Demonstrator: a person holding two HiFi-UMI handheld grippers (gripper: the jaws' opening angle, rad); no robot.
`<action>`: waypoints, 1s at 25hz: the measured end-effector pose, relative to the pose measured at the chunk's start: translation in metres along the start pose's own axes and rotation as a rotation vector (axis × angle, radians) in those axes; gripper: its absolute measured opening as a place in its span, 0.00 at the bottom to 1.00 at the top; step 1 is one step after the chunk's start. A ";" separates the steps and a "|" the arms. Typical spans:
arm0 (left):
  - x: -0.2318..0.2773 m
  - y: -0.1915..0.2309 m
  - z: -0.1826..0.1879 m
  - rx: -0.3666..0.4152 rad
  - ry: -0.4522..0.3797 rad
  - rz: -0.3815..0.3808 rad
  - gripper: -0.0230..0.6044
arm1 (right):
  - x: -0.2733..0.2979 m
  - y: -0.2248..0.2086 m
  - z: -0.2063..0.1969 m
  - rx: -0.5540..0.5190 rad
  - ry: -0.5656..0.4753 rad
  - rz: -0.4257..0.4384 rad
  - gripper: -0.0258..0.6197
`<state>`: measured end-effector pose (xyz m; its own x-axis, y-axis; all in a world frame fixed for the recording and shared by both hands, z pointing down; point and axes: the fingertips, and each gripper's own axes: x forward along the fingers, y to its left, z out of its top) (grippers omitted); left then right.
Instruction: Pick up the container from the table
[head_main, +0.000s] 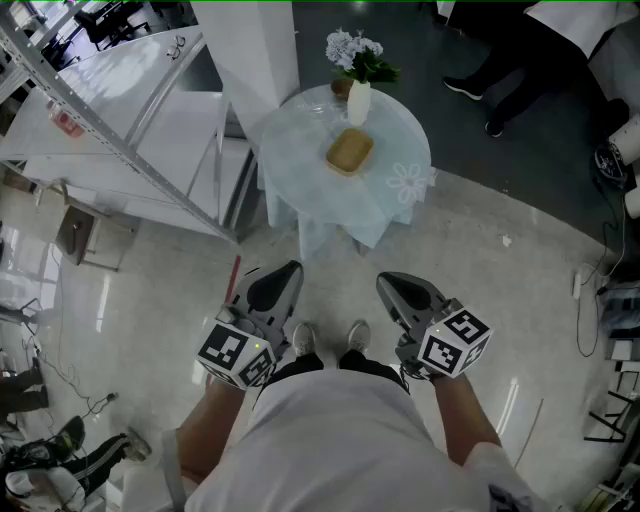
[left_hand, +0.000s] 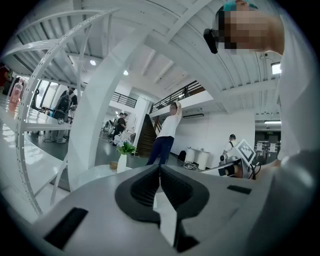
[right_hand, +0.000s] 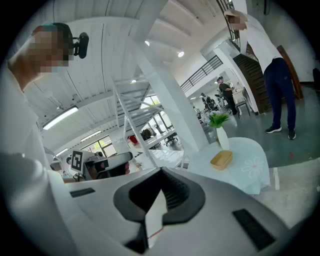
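**Container on the table, both grippers closed and empty**

The container (head_main: 349, 151), a shallow tan tray, sits near the middle of the round table (head_main: 400, 135), on a pale cloth (head_main: 375, 215) that hangs over the edge. Touching or just beside its far edge stands a white vase (head_main: 358, 101) with white flowers (head_main: 354, 49).

The table is ahead of you and well apart from both grippers, with bare floor (head_main: 470, 240) between. The container lies roughly on the line midway between them.

Your left gripper (head_main: 280, 280) is held low near your body, above your shoes (head_main: 303, 340). Its own view shows the two dark jaws pressed together at the tip, with nothing between them. In that view the container (left_hand: 114, 165) is small and far off to the left of the jaw tip, next to the vase (left_hand: 121, 162).

Your right gripper (head_main: 400, 290) is held level with the left one, and its jaws are likewise clenched on nothing. In its view the container (right_hand: 221, 160) lies up and to the right of the jaw tip, in front of the vase (right_hand: 222, 138).

Neither gripper touches the table or the container. A person (right_hand: 272, 75) stands beyond the table.
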<state>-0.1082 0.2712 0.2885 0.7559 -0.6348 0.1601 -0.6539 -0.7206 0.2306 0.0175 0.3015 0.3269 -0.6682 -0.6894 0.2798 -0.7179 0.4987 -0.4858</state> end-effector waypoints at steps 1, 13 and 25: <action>0.001 0.001 -0.001 -0.005 -0.002 0.002 0.07 | 0.000 -0.001 0.000 0.000 0.001 0.000 0.07; 0.016 -0.002 -0.004 -0.014 0.002 0.008 0.07 | -0.001 -0.022 0.007 0.040 -0.013 -0.019 0.08; 0.041 -0.024 -0.007 -0.012 -0.001 0.038 0.07 | -0.020 -0.047 0.012 0.036 -0.003 0.023 0.08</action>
<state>-0.0608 0.2647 0.2965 0.7302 -0.6623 0.1678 -0.6821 -0.6923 0.2355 0.0671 0.2860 0.3342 -0.6835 -0.6799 0.2656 -0.6951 0.4953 -0.5211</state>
